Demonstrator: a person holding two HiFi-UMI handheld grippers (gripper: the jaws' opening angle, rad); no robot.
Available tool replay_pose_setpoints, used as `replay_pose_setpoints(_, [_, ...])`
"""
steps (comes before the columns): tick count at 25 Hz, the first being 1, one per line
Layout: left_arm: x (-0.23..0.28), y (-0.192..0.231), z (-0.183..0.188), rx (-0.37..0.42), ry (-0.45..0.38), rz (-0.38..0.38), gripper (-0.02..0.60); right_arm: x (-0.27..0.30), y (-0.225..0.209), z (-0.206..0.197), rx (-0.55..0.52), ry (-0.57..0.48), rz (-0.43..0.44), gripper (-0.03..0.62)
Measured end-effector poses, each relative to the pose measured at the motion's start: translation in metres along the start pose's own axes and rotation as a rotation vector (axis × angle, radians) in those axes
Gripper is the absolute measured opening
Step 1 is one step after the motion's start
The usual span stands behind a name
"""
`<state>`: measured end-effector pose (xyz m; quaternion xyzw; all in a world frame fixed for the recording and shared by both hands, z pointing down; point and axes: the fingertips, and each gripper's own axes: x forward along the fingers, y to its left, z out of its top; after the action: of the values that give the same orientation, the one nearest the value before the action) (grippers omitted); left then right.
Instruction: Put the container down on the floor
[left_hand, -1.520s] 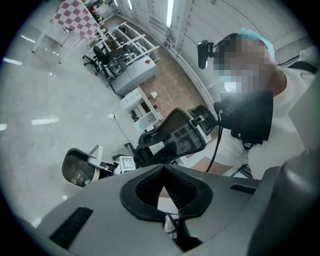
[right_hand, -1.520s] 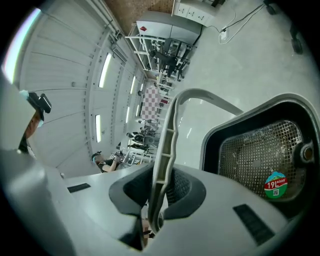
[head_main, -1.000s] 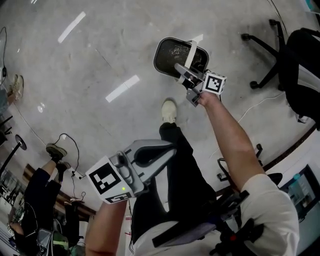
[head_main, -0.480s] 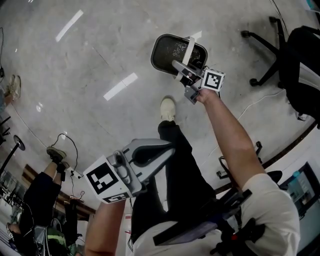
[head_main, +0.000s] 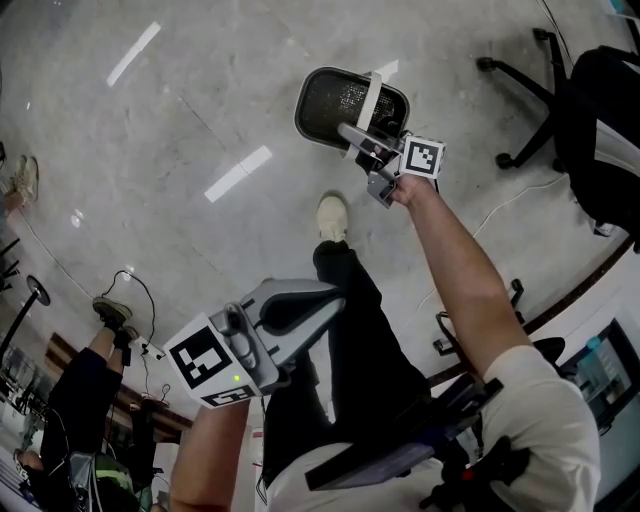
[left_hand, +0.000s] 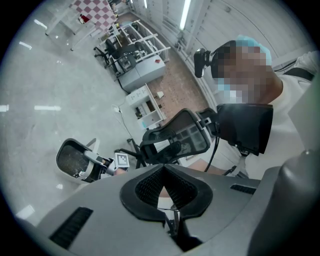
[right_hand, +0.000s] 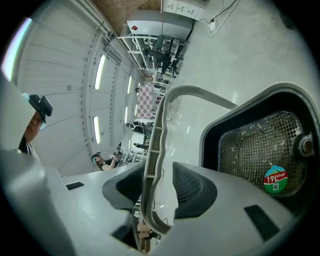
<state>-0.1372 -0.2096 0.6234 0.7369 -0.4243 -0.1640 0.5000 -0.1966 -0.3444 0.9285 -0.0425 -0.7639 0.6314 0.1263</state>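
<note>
The container (head_main: 335, 100) is a black mesh bin with a grey rim and a pale hoop handle (head_main: 372, 95), low over the grey floor just beyond my shoe. My right gripper (head_main: 358, 140) reaches down to it. Its jaws are opening, and the handle (right_hand: 155, 140) stands between them with a gap on one side. The right gripper view looks past the jaws (right_hand: 162, 185) into the bin (right_hand: 255, 145), which carries a round sticker. My left gripper (head_main: 325, 298) is held up near my waist, shut and empty. The left gripper view shows the bin (left_hand: 72, 160) far below.
A black office chair (head_main: 590, 110) stands at the right, with a pale cable (head_main: 510, 210) on the floor beside it. My shoe (head_main: 332, 218) is planted just short of the bin. Another person (head_main: 80, 400) sits at the lower left.
The bin and my right gripper have drifted slightly up and left in the head view. The left gripper has barely moved.
</note>
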Motion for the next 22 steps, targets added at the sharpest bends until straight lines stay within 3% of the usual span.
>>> replay_pose_setpoints(9, [0.008, 0.003, -0.001, 0.003, 0.007, -0.01, 0.009, -0.008, 0.001, 0.001, 0.006, 0.005, 0.034, 0.139])
replay_pose_setpoints(17, [0.009, 0.003, -0.002, 0.001, 0.011, -0.017, 0.01, -0.016, 0.002, -0.004, 0.023, 0.025, 0.03, 0.188])
replay_pose_setpoints(22, [0.009, -0.005, 0.001, 0.004, 0.009, -0.031, 0.009, -0.042, 0.001, -0.009, 0.032, 0.024, -0.027, 0.225])
